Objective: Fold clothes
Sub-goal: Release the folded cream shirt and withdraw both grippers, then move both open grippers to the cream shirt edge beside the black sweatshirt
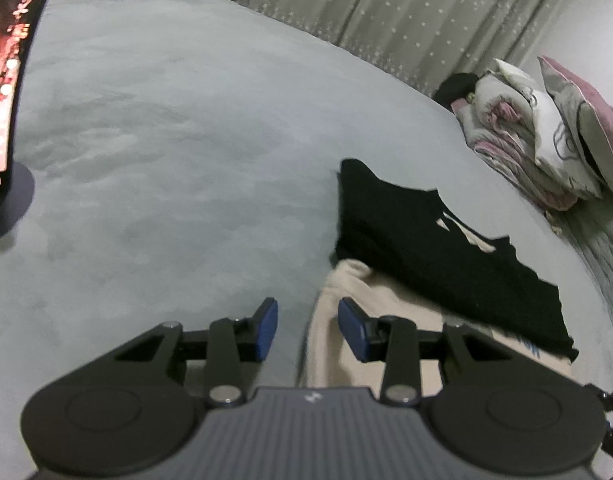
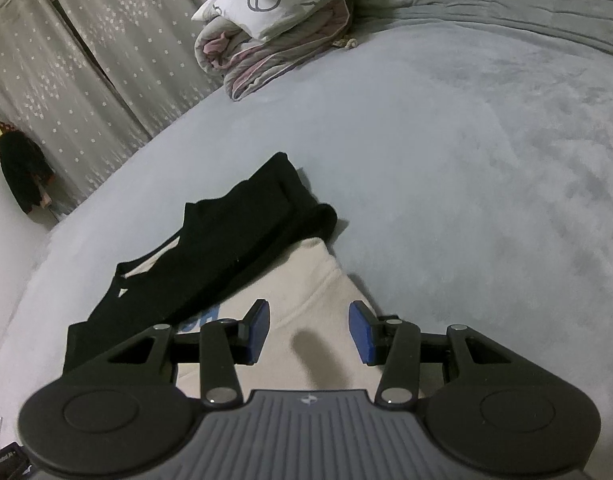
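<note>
A black garment (image 1: pixel 434 248) lies folded across a cream garment (image 1: pixel 386 292) on the grey bed. In the right wrist view the black garment (image 2: pixel 226 240) lies over the far left part of the cream garment (image 2: pixel 314 280), which has blue lettering. My left gripper (image 1: pixel 308 326) is open and empty, over the cream garment's left edge. My right gripper (image 2: pixel 309 330) is open and empty, above the cream garment's near right part.
The grey bed cover (image 1: pixel 166 140) spreads wide to the left. A stack of folded bedding and pillows (image 1: pixel 538 136) sits at the bed's far side, also in the right wrist view (image 2: pixel 274 28). Star-patterned curtains (image 2: pixel 86 60) hang behind. A phone screen (image 1: pixel 2 80) stands at far left.
</note>
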